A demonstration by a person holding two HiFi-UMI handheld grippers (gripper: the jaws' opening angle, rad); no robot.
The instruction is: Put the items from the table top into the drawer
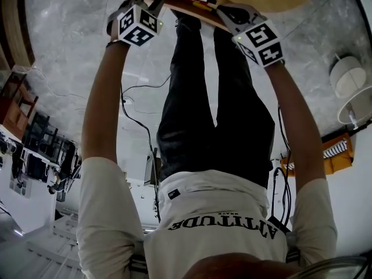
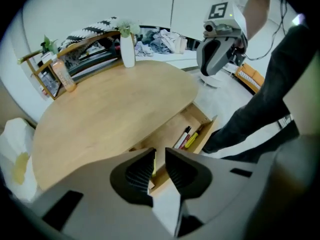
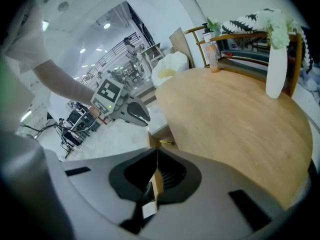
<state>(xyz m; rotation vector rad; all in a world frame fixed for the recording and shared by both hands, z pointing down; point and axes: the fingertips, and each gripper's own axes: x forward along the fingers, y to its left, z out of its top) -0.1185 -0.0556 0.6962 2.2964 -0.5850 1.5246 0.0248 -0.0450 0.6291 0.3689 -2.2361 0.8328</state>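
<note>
The wooden drawer [image 2: 199, 120] stands pulled out from under the round wooden table top [image 2: 115, 109]. Inside it lie a black-and-white marker [image 2: 182, 136], a red one and a yellow one [image 2: 193, 139]. My left gripper [image 2: 160, 153] hangs above the drawer's front edge, open, with nothing between its pads. My right gripper [image 3: 156, 152] is above the drawer's other end, shut, with nothing seen held; a yellow pen [image 3: 167, 142] shows in the drawer beyond it. In the head view both marker cubes [image 1: 136, 25] [image 1: 263, 42] sit over the drawer [image 1: 192, 4].
A white vase [image 2: 127, 49] with flowers stands at the table's far edge. An orange bottle [image 2: 64, 76] is by a wooden rack [image 2: 75, 46] behind it. A pale bag [image 2: 15, 149] lies beside the table. The person's legs [image 1: 215, 115] stand before the drawer; cables run on the floor.
</note>
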